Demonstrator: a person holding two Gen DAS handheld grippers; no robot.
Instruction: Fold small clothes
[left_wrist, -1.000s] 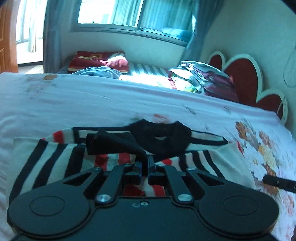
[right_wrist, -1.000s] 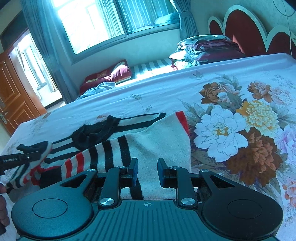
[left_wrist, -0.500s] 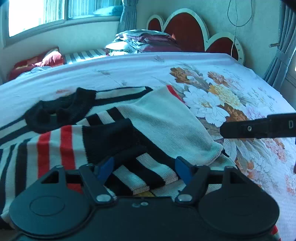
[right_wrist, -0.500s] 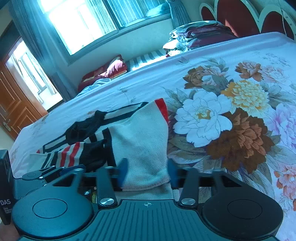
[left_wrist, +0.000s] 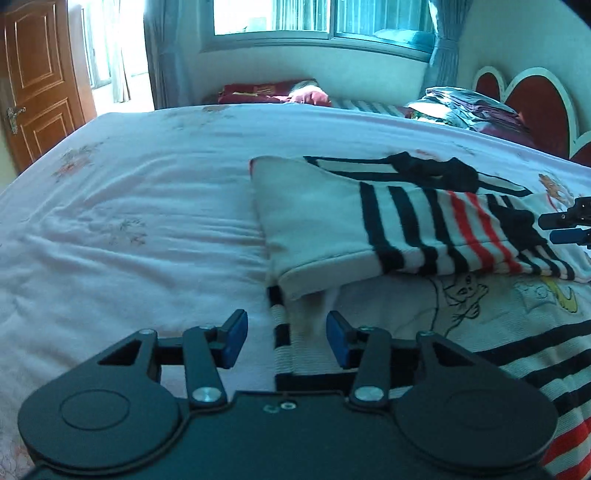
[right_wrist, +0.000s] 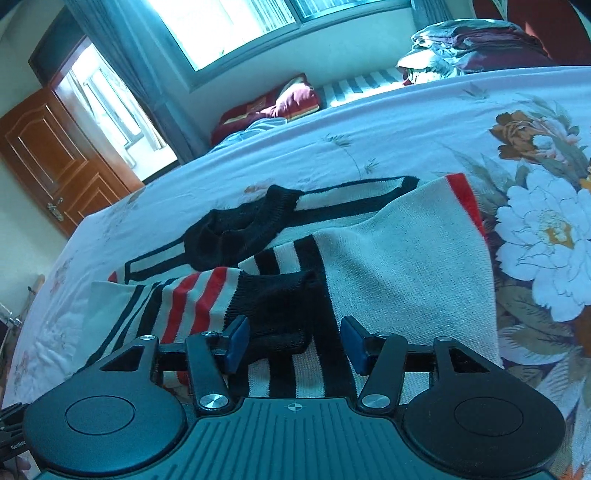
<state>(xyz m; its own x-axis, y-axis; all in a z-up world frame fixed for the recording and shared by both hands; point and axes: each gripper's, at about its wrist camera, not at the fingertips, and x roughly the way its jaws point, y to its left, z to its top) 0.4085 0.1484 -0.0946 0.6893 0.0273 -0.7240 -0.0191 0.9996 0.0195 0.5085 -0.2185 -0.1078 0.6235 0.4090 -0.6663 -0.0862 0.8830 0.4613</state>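
A small knit sweater (left_wrist: 406, 221) with black, white and red stripes lies flat on the bed (left_wrist: 129, 221), both sleeves folded across its body. My left gripper (left_wrist: 287, 339) hovers at its lower left corner. The striped hem (left_wrist: 284, 343) sits between the closing jaws, and the pads do not press on it. My right gripper (right_wrist: 295, 345) is over the sweater (right_wrist: 406, 258), its jaws closing around the black sleeve cuff (right_wrist: 280, 325). The right pad stands apart from the cuff. The right gripper's fingertips (left_wrist: 565, 226) show at the left wrist view's right edge.
A stack of folded clothes (left_wrist: 465, 107) sits by the red heart-shaped headboard (left_wrist: 535, 99). Red pillows (left_wrist: 273, 92) lie on a striped bench under the window. A wooden door (left_wrist: 37, 85) is at the far left. Floral sheet (right_wrist: 543, 229) spreads right of the sweater.
My left gripper let go of the black cuff it held, opened, and swung left to the sweater's hem corner. My right gripper opened off the white sleeve and now sits over the cuff.
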